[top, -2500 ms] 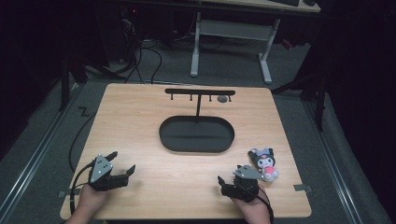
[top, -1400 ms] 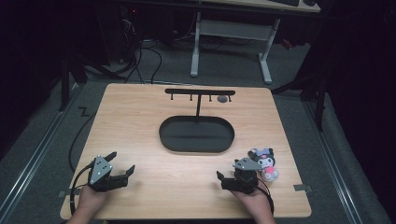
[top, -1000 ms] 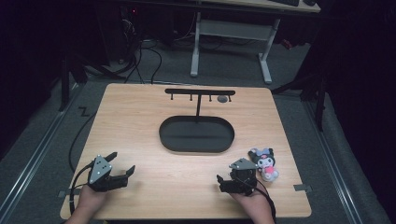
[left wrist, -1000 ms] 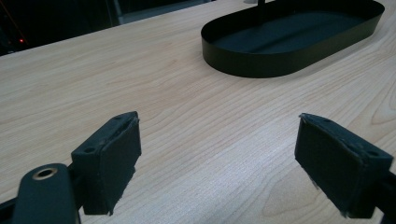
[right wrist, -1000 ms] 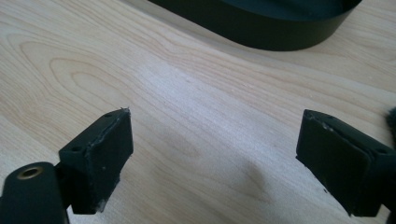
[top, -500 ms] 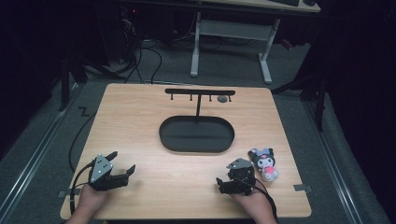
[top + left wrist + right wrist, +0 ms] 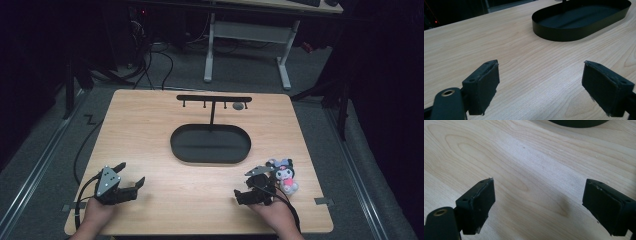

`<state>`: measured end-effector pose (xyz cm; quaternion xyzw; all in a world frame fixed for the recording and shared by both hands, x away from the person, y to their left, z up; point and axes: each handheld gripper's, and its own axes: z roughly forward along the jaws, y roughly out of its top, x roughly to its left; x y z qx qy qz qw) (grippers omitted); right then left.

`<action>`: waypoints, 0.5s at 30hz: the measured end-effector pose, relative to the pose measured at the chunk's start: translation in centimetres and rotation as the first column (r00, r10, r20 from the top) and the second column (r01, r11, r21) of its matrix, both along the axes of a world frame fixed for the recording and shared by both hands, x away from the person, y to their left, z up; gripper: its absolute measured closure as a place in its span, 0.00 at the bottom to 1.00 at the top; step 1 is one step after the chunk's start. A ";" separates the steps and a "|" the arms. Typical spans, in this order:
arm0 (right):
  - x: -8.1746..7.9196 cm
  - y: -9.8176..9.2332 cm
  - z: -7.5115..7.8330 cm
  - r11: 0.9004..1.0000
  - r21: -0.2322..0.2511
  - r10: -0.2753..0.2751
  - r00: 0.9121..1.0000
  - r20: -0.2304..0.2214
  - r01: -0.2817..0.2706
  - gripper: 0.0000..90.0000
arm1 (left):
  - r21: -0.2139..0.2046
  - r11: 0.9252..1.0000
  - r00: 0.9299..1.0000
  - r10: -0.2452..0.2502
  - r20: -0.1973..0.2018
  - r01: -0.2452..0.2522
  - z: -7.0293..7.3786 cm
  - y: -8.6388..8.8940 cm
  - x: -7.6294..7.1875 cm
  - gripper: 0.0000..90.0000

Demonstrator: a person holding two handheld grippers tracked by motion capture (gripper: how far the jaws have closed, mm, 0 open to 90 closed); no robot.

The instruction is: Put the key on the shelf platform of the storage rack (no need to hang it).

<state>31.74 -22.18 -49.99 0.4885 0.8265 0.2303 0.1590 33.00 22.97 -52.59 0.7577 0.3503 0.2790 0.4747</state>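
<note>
I have the left tongs (image 7: 131, 176) low at the near-left corner of the bench (image 7: 150, 130), released — in the left gripper view the two pads (image 7: 482, 87) stand wide apart with nothing but bare wood grain between them. My left hand (image 7: 95, 212) sits right at the near edge, and the cable (image 7: 80, 192) loops off the left side of the bench.

The right tongs (image 7: 242, 185) rest near the near-right corner, also released: the right gripper view shows its pads (image 7: 477, 203) spread wide over empty wood, with a faint shadow on the surface between them. They point toward the left across the bench. The small plush toy (image 7: 282, 172) — dark ears, white face, pink body — lies just beside the right tongs on their outer side, close to the right edge of the bench. I cannot tell whether it touches the gripper body.

The black oval tray (image 7: 210, 145) sits in the middle, well apart from both tongs, with a black T-shaped hook rack (image 7: 214, 100) standing at its far rim. A small grey round object (image 7: 238, 106) hangs or lies by the rack's right end; I cannot tell which. Between the tray's near rim and the near edge runs a broad open strip of wood, and the left half of the bench is likewise open out to its edge.
</note>
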 end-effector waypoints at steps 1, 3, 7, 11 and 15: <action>0.0 0.0 0.1 1.000 -0.004 -0.003 1.000 -0.006 0.003 0.12 | 0.000 1.000 1.000 0.000 0.000 0.000 0.0 0.0 0.0 0.17; -0.1 0.1 0.3 1.000 -0.007 -0.009 1.000 -0.012 0.009 0.12 | -0.002 1.000 1.000 -0.001 -0.001 0.001 0.0 0.0 0.0 0.17; -0.3 0.2 0.7 0.999 -0.029 -0.018 0.999 -0.036 0.017 0.12 | -0.012 1.000 1.000 -0.001 -0.013 0.001 0.1 0.0 0.4 0.17; -0.2 0.5 1.4 0.998 -0.065 -0.010 0.999 -0.045 0.008 0.12 | -0.030 1.000 1.000 0.004 -0.014 -0.005 0.1 0.1 0.5 0.17; -0.2 0.5 1.8 0.997 -0.080 -0.007 0.999 -0.051 0.003 0.12 | -0.023 1.000 1.000 -0.001 -0.013 0.001 0.1 0.1 0.4 0.17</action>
